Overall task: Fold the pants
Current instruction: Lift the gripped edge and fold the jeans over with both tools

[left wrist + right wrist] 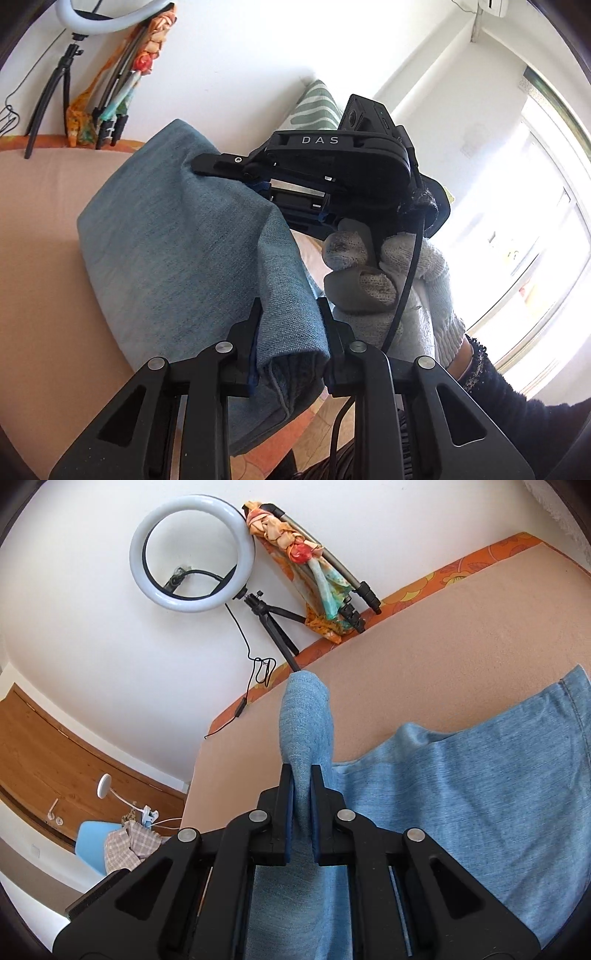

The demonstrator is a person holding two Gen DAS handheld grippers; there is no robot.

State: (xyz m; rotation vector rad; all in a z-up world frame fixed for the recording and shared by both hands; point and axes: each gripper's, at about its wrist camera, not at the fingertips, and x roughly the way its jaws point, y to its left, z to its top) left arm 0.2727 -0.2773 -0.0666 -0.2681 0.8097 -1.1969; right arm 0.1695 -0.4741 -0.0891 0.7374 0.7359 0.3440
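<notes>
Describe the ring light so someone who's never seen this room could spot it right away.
Look at the white wall behind the peach-covered bed. Against it, beside a folded tripod wrapped in an orange patterned cloth, stands the ring light. It is the only white hoop there, perched on a small black tripod with a thin black cable hanging from it.

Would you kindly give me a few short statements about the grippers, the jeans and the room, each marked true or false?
1. The right gripper pinches a fold of the light blue denim pants. True.
2. The left gripper stands open with nothing between its fingers. False: it clamps a thick bunch of the denim.
3. The hand holding the right gripper wears a white knitted glove. True.
4. The pants lie over a green tiled floor. False: under them is a peach-coloured sheet.
5. A white ring light on a black tripod stands by the wall. True.
</notes>
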